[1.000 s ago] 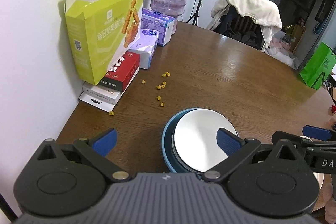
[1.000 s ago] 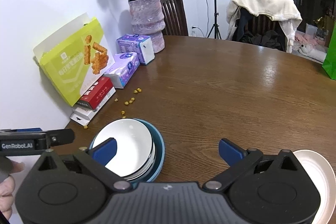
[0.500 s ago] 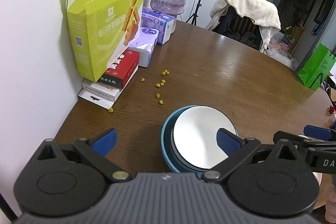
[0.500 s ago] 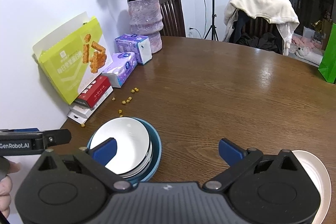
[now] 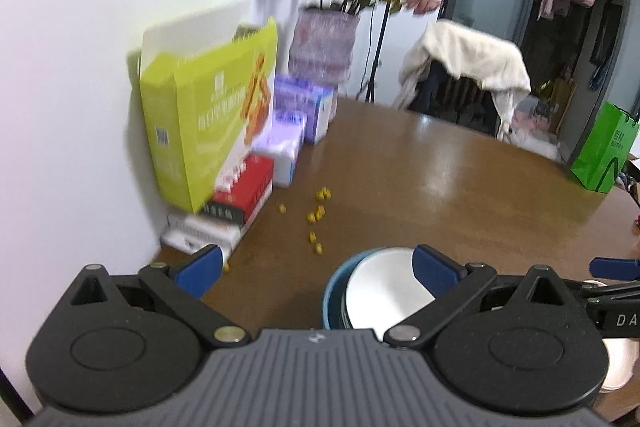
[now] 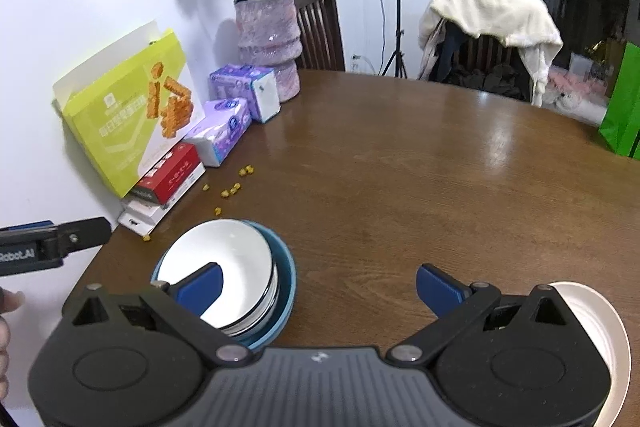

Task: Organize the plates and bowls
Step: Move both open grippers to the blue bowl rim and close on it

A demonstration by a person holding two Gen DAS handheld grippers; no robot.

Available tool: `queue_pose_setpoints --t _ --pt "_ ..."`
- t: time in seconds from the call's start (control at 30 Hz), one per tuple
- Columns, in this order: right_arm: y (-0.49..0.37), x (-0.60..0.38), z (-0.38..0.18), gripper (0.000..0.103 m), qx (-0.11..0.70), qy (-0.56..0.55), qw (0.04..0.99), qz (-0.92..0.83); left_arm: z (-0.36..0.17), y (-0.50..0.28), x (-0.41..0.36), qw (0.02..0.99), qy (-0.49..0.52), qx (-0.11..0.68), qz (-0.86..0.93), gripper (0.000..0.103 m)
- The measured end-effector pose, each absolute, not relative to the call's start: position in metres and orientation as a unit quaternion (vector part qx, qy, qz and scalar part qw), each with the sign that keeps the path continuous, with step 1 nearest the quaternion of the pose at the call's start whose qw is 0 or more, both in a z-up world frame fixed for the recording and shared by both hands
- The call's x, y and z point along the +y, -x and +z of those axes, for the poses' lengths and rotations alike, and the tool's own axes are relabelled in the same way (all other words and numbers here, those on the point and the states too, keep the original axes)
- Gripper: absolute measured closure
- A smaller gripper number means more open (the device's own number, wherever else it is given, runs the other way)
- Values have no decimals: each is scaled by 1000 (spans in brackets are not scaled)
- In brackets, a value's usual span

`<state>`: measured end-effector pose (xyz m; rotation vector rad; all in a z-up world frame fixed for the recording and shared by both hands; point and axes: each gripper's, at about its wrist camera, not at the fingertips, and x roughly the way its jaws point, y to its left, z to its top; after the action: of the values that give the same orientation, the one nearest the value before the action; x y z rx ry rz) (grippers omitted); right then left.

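1. White bowl [image 6: 224, 263]: sitting nested in a blue bowl [image 6: 286, 291] on the near left part of the wooden table [image 6: 420, 163]; from the right wrist view the stack is lying at about 7 o'clock of the table surface. In the left wrist view the white bowl [image 5: 380, 291] is showing just ahead of the right-hand fingertip, with the blue bowl [image 5: 334, 287] rimming it.
2. Cream plate [image 6: 600, 331]: lying at 4 o'clock on the table edge, well apart from the bowl stack, partly hidden behind the gripper body.
3. Right gripper [image 6: 318, 285]: hovering over the near table edge, fingers spreading wide and gripping nothing; the left fingertip is overlapping the white bowl in the view, though contact cannot be told.
4. Left gripper [image 5: 316, 267]: hanging above the table, fingers likewise spreading wide and carrying nothing; this view is blurring.
5. Yellow crumbs [image 6: 234, 187]: lying scattered at 11 o'clock from the bowl stack, near the boxes.
6. Red box [image 6: 170, 173]: resting on white flat boxes against the wall, at 10 o'clock from the stack.
7. Yellow-green carton [image 6: 128, 119]: leaning against the wall above the red box.
8. Purple tissue packs [image 6: 232, 111]: sitting just beside the carton, toward 12 o'clock.
9. Vase of pink flowers [image 6: 270, 43]: standing upright at the wall, beyond the tissue packs.
10. Green bag [image 6: 624, 107]: standing at 2 o'clock, past the far table edge.
11. Chair draped with a cream cloth [image 6: 488, 15]: standing at 1 o'clock behind the table.
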<state>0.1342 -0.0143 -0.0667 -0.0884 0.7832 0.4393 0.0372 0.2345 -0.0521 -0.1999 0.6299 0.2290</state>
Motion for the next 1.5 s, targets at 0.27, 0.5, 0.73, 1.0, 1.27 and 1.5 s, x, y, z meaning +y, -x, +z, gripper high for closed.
queue_pose_setpoints --t 0.27,0.5,0.73,1.0,1.27,1.5 --pt "-131 -15 -75 0 385 47 895 220 -58 -41 228 940 110 311 86 0" --pt "-137 -15 -88 0 419 23 879 225 -67 -44 229 931 118 333 90 0" --pt "-151 -4 -102 0 450 12 865 223 -80 -56 236 917 129 363 105 0" --pt "-169 10 -117 1 470 -4 855 217 -98 -80 251 899 156 395 107 0" --pt "-182 25 -135 1 492 -3 845 210 -114 -101 259 891 153 418 92 0" --pt "-193 39 -152 3 516 -11 829 214 -132 -122 267 878 161 445 77 0"
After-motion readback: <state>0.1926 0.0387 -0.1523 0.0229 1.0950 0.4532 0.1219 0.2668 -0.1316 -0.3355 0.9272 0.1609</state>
